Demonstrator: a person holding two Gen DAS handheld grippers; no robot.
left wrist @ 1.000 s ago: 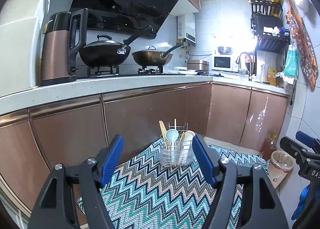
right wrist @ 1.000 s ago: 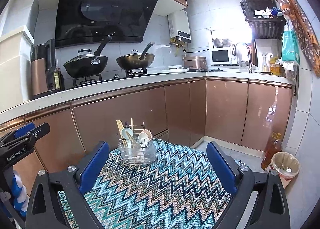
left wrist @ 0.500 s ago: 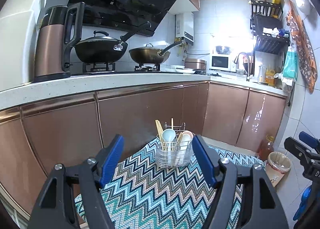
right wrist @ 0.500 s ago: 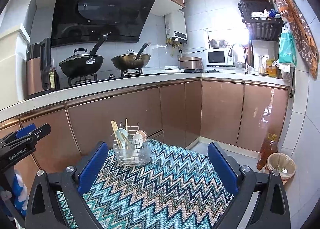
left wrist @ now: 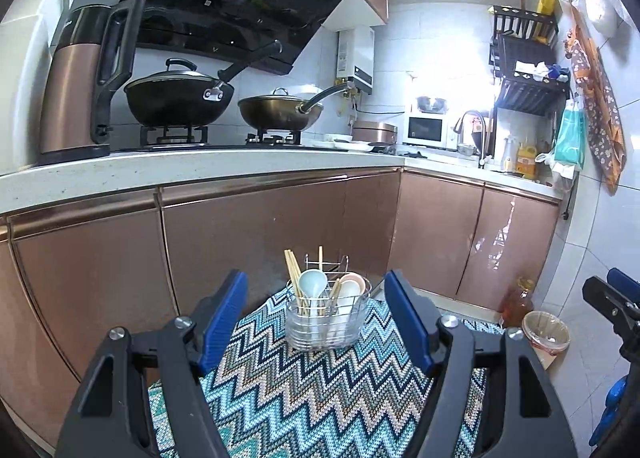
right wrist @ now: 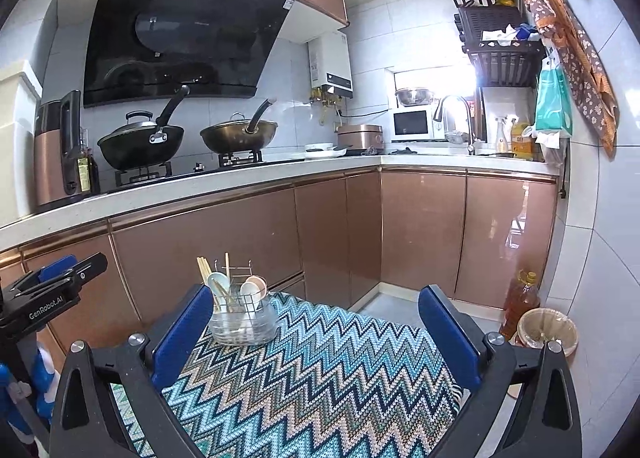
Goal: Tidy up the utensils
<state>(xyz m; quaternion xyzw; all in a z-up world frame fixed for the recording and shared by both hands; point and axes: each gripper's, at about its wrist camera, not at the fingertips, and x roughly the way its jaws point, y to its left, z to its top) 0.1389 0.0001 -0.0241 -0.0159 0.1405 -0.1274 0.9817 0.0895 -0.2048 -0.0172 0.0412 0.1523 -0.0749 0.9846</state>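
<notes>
The caddy (left wrist: 328, 316) stands upright at the far edge of the zigzag mat (left wrist: 320, 390), holding spoons (left wrist: 314, 284) and chopsticks (left wrist: 294, 270). The left gripper (left wrist: 320, 322) hangs before it, spread wide and empty; the right gripper (right wrist: 316, 334), equally spread and empty, sits to the caddy's right.

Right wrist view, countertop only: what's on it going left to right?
Copper-and-black electric kettle → black lidded wok → bronze lidded wok → copper rice cooker → white microwave → chrome sink faucet → yellow detergent bottle
</notes>
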